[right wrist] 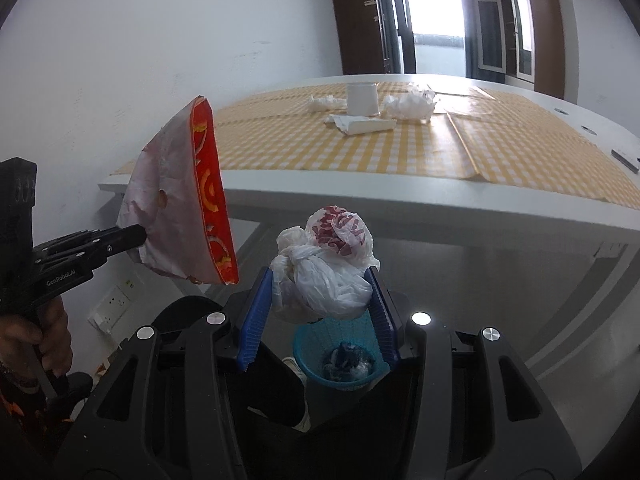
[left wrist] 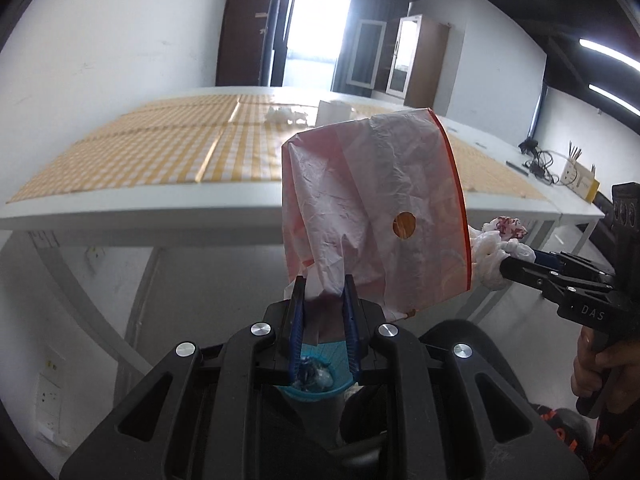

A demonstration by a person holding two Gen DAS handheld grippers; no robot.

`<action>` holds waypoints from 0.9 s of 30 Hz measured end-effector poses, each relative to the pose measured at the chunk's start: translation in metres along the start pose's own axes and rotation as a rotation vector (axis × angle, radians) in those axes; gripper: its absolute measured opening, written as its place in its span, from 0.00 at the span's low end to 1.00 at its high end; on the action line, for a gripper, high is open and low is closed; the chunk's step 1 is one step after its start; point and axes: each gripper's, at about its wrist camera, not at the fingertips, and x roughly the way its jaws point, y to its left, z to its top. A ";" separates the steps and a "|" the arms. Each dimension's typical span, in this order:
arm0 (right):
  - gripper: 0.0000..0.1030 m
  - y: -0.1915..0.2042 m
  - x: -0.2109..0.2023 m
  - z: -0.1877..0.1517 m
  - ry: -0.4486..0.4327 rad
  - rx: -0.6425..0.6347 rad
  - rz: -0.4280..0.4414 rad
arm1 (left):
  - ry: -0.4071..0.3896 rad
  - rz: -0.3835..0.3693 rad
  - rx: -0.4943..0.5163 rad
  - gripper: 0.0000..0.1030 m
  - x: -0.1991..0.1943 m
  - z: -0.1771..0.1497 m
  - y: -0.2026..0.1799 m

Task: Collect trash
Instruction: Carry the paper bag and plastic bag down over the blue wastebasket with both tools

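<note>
My left gripper [left wrist: 323, 288] is shut on a crumpled pink and orange paper bag [left wrist: 372, 208] and holds it up in the air in front of the table; the bag also shows in the right wrist view [right wrist: 180, 200]. My right gripper [right wrist: 322, 276] is shut on a knotted white plastic bag with red print [right wrist: 328, 264], seen from the side in the left wrist view [left wrist: 496, 248]. A blue trash basket [right wrist: 340, 360] with some trash in it stands on the floor below both grippers; it also shows in the left wrist view [left wrist: 316, 376].
A white table [right wrist: 400, 200] with a yellow checked cloth carries a white cup [right wrist: 362, 98], crumpled white tissues [right wrist: 412, 106], another wad [right wrist: 324, 102] and a flat white wrapper [right wrist: 360, 124]. Cables and a box [left wrist: 576, 176] lie on the table's far right.
</note>
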 end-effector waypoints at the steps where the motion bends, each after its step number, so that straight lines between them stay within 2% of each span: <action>1: 0.43 -0.001 0.003 -0.004 0.010 0.004 -0.001 | 0.015 0.003 -0.001 0.16 0.004 -0.004 0.001; 13: 0.43 0.006 0.052 -0.040 0.151 -0.004 0.013 | 0.162 0.028 0.017 0.16 0.052 -0.047 0.010; 27: 0.43 0.004 0.121 -0.069 0.306 0.010 -0.002 | 0.358 0.046 0.030 0.16 0.141 -0.077 0.032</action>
